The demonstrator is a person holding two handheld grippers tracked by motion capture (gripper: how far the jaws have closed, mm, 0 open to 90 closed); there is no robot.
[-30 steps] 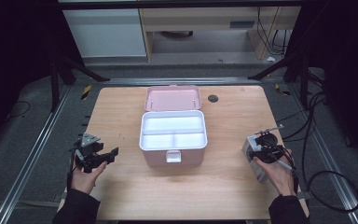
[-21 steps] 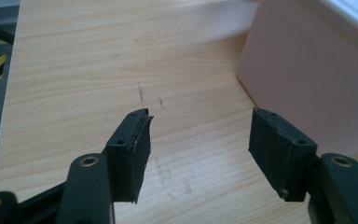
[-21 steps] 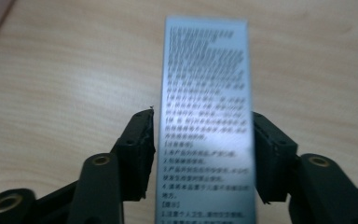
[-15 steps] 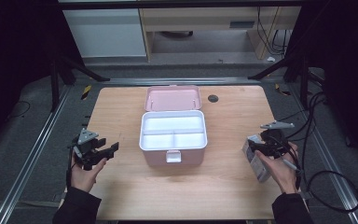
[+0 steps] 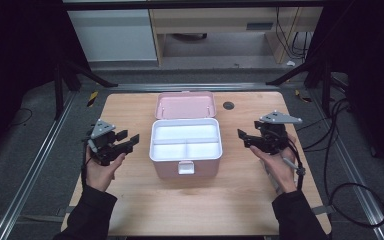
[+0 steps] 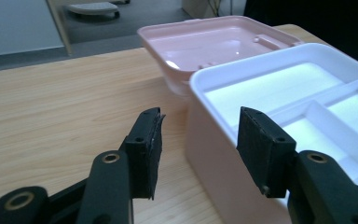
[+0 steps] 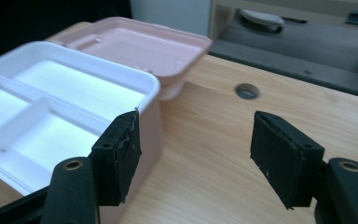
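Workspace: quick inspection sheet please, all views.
Surface: wooden table, round grommet hole near far edge.
Job's things: pink box open, white tray inside, compartments empty; lid laid back behind.
Clutter: nothing seen.
Grippers: left claw open, jaws just closing, nothing between; right claw open, jaws just opening, nothing between; both flank the box, apart from it.
Cables: black cable loops on the floor at right.
Surroundings: metal rails, dark floor.
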